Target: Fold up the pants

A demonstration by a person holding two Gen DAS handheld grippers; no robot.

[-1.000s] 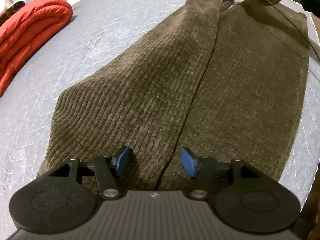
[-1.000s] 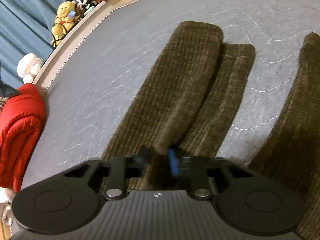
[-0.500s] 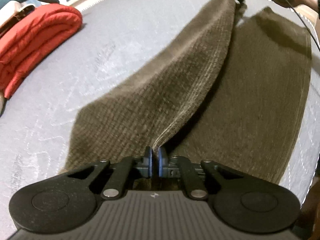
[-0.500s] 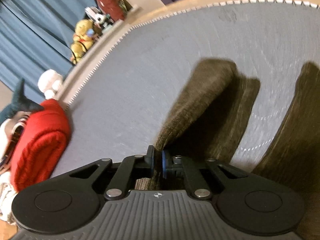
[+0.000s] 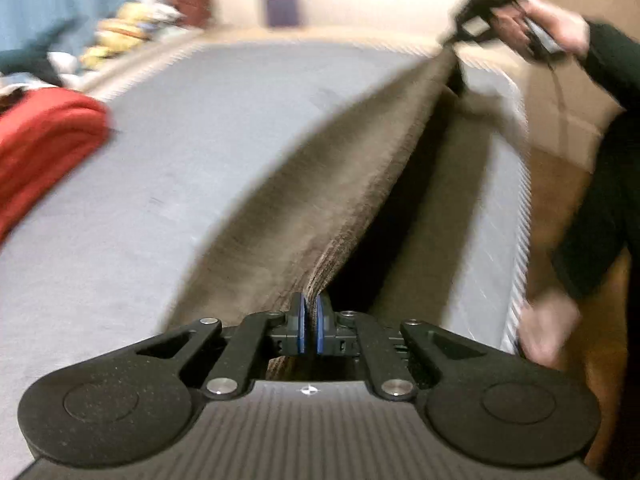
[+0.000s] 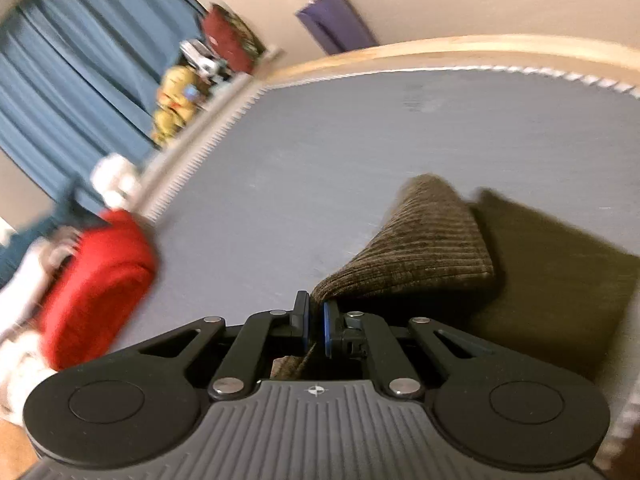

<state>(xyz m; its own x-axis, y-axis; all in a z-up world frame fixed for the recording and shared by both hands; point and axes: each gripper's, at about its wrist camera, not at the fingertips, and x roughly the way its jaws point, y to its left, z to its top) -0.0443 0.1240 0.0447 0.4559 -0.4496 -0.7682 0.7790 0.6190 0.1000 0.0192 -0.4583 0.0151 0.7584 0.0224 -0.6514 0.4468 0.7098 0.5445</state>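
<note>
Fingers of both my grippers pinch the pants.
Left gripper [image 5: 308, 326] and right gripper [image 6: 316, 330] hold the pants [image 5: 320, 184] up off the bed [image 5: 200, 128].

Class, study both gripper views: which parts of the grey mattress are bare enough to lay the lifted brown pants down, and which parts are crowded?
Bare: the wide grey mattress between the red blanket and the brown pants, up to the far wooden edge. Crowded: the left edge with the blanket and soft toys, and the right strip under the pants, pinched by the left gripper and right gripper.
</note>
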